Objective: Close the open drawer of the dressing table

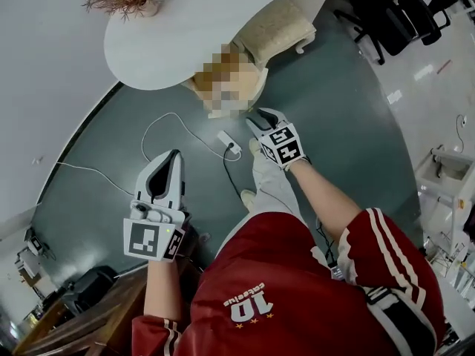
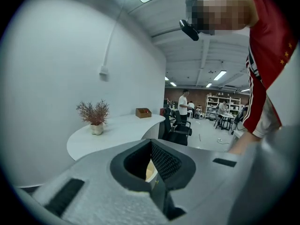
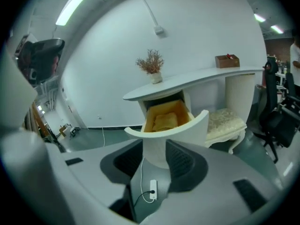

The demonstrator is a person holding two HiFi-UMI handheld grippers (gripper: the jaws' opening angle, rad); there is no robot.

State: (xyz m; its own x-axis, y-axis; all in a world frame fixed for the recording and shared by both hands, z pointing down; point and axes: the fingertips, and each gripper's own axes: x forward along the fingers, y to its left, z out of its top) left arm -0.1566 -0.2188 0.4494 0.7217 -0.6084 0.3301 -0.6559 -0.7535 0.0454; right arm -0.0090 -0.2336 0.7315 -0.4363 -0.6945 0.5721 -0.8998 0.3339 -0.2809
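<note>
Right claw [image 3: 154,161] — jaws apart, empty — is aiming at the open drawer [image 3: 172,126]; pushing squarely on its curved front works best. Left claw [image 2: 151,159] is resting closed.

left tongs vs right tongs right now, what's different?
1. The left tongs have their tips together; the right tongs stand apart.
2. The right tongs face the open drawer, which shows between them from a distance; the left tongs point at the tabletop near the dried plant.
3. In the head view the right tongs sit further toward the table than the left tongs.
Shared: both are empty and touch nothing.
</note>
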